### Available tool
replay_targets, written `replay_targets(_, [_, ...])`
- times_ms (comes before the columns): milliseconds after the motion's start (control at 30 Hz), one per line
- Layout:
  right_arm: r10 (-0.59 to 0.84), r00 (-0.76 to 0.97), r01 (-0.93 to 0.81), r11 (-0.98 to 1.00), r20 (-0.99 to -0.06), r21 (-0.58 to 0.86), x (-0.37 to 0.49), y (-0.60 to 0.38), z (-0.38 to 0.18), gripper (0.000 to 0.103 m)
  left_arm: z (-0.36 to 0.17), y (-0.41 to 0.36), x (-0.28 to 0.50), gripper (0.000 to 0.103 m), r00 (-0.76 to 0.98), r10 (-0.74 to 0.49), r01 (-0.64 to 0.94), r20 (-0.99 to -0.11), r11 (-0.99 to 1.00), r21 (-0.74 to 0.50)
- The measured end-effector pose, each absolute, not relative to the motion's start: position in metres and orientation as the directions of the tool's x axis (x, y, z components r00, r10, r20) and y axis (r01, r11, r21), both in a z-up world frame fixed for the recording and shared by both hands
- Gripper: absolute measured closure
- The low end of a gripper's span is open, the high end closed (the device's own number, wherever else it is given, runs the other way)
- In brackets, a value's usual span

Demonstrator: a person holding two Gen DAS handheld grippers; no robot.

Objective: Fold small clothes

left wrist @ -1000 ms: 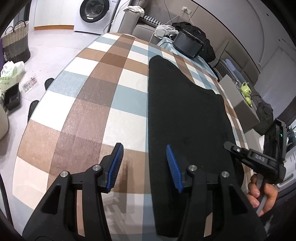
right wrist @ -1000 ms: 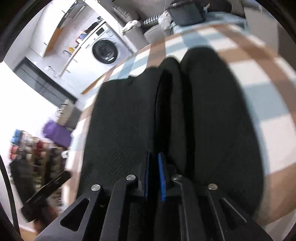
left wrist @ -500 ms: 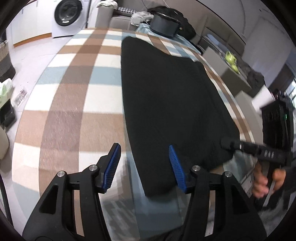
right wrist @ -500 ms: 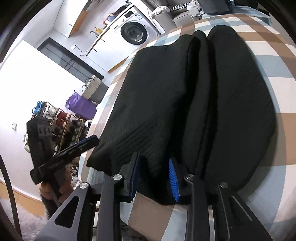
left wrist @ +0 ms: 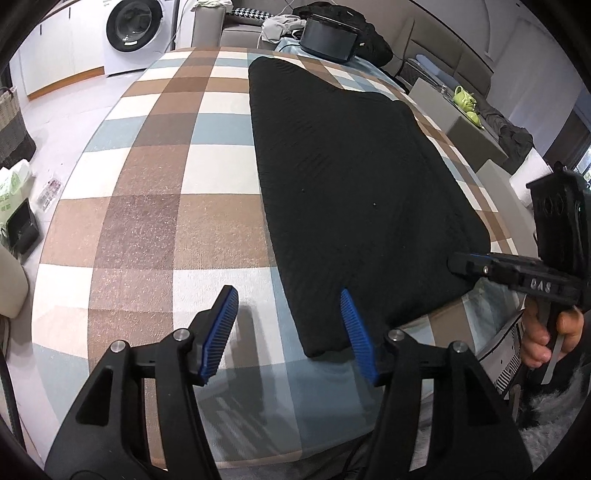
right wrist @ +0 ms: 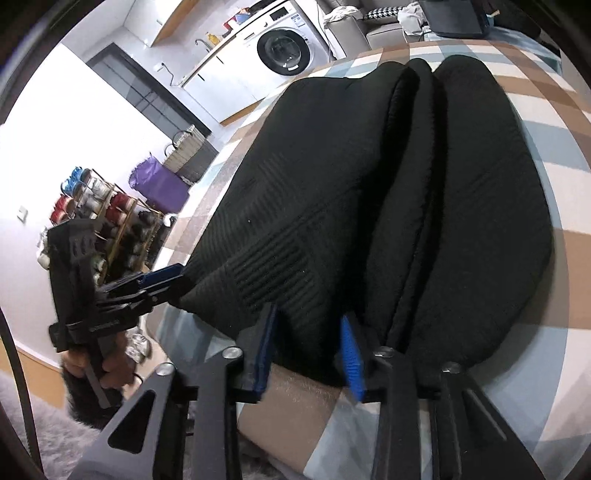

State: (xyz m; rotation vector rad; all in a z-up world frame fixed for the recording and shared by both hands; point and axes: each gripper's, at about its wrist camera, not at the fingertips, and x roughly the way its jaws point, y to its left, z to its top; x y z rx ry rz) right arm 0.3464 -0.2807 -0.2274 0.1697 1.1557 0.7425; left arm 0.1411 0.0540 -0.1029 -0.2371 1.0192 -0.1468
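A black knit garment (left wrist: 354, 192) lies folded lengthwise on the checked tablecloth (left wrist: 155, 206). In the right wrist view the garment (right wrist: 369, 206) shows as stacked folds. My left gripper (left wrist: 290, 325) is open, its right pad at the garment's near left corner. My right gripper (right wrist: 308, 339) is open with its jaws around the garment's near edge. In the left wrist view the right gripper (left wrist: 476, 267) sits at the garment's right corner. In the right wrist view the left gripper (right wrist: 162, 280) sits at the garment's left edge.
A washing machine (left wrist: 135, 31) stands at the back left, a sofa with a black bag (left wrist: 328, 37) behind the table. A woven basket (left wrist: 11, 125) and a shoe rack (right wrist: 107, 218) stand on the floor to the left. The table's edge is close in front.
My right gripper has opened and let go of the garment's edge. My left gripper has drawn back toward the near corner and stays open.
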Motion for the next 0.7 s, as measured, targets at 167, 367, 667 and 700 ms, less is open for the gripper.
replay_targets(167, [0.668,0.206,-0.478,0.707,-0.715,0.522,0.34,-0.297,-0.204,0.097,-0.105,0.057,0.143,0.047,0.51,-0.237,0.009,-0.827,0.963,-0.271])
replay_targets(367, [0.597,0.196,-0.458,0.757,-0.778,0.465,0.342,-0.299,-0.218,0.09,-0.104,0.059,0.145,0.046,0.507,-0.244,0.002,-0.827,0.959,-0.282])
replay_targets(667, [0.553,0.355,-0.306,0.831,-0.754,0.465,0.39,-0.315,-0.226,0.076,-0.094,0.067,0.157,0.046,0.549,-0.241,-0.047,-0.8,0.947,-0.317])
replay_targets(700, [0.55,0.356,-0.292,0.833,-0.755,0.469,0.398,-0.311,-0.23,0.076,-0.093,0.067,0.158,0.046,0.551,-0.237,-0.052,-0.8,0.947,-0.317])
